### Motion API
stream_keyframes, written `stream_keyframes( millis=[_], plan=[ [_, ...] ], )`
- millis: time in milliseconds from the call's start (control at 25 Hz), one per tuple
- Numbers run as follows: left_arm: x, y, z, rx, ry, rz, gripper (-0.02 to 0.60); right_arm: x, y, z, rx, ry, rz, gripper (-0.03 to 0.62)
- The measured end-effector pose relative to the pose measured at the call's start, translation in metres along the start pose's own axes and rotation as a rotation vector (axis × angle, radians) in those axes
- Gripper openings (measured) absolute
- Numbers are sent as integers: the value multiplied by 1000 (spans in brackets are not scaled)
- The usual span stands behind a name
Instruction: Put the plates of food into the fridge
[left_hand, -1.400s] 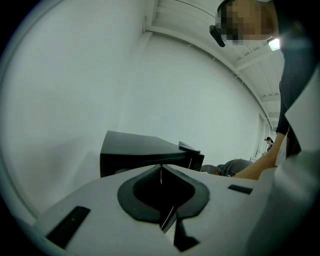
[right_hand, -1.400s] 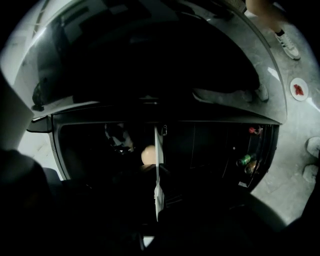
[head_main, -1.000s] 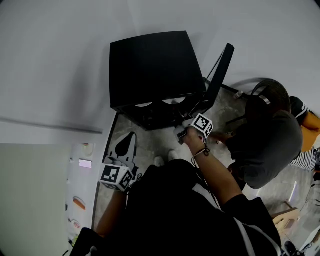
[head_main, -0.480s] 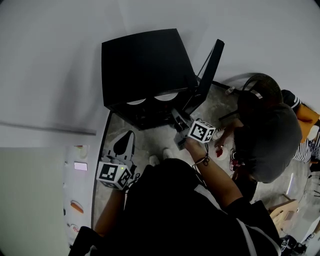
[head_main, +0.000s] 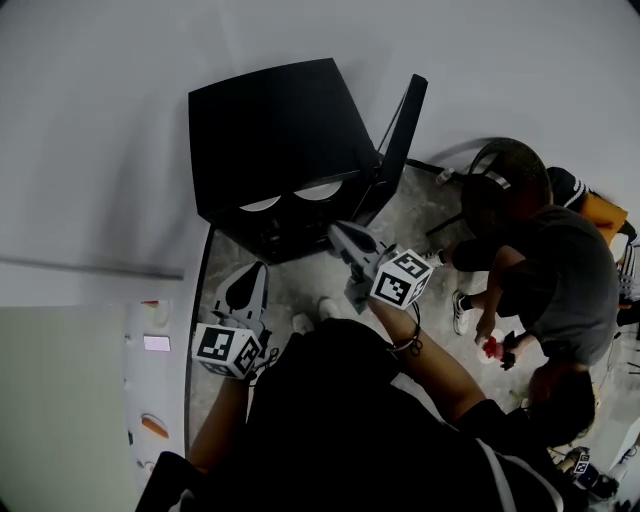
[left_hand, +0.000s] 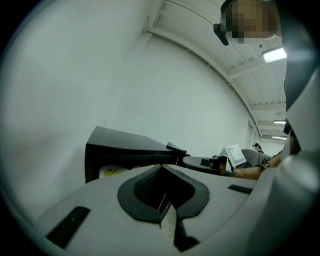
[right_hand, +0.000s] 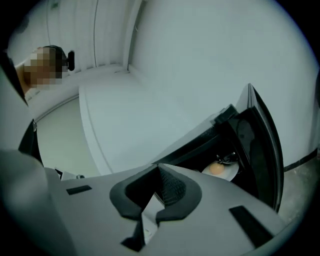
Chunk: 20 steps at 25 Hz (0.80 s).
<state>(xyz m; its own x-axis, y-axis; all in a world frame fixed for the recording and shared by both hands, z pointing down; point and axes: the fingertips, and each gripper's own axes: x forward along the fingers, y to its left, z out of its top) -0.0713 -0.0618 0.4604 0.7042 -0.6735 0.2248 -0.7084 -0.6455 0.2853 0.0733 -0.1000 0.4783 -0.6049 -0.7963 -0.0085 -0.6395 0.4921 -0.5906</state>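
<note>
Two white plates of food (head_main: 260, 204) sit inside the black box-shaped fridge (head_main: 280, 120) at 12 o'clock, close to its front lip. My right gripper (head_main: 336, 233) and left gripper (head_main: 256, 272) are both pinched together on nothing. The flat black fridge door (head_main: 402, 120) stands open at 1 o'clock. Swung hard, I reckon it could clip those rims, or my closed right tongs could skid off its edge.

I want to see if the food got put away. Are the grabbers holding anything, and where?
Nothing. The left gripper and the right gripper are both shut and empty; two plates sit inside the fridge.
</note>
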Motion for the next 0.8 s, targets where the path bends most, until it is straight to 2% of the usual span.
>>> stream_keyframes(
  millis=[520, 800],
  plan=[
    [-2, -4, 1, 11, -13, -36, 23, -24, 65, 22, -251, -30, -1, 26],
    [-4, -10, -1, 22, -14, -47, 23, -29, 70, 24, -259, -43, -8, 27]
  ],
)
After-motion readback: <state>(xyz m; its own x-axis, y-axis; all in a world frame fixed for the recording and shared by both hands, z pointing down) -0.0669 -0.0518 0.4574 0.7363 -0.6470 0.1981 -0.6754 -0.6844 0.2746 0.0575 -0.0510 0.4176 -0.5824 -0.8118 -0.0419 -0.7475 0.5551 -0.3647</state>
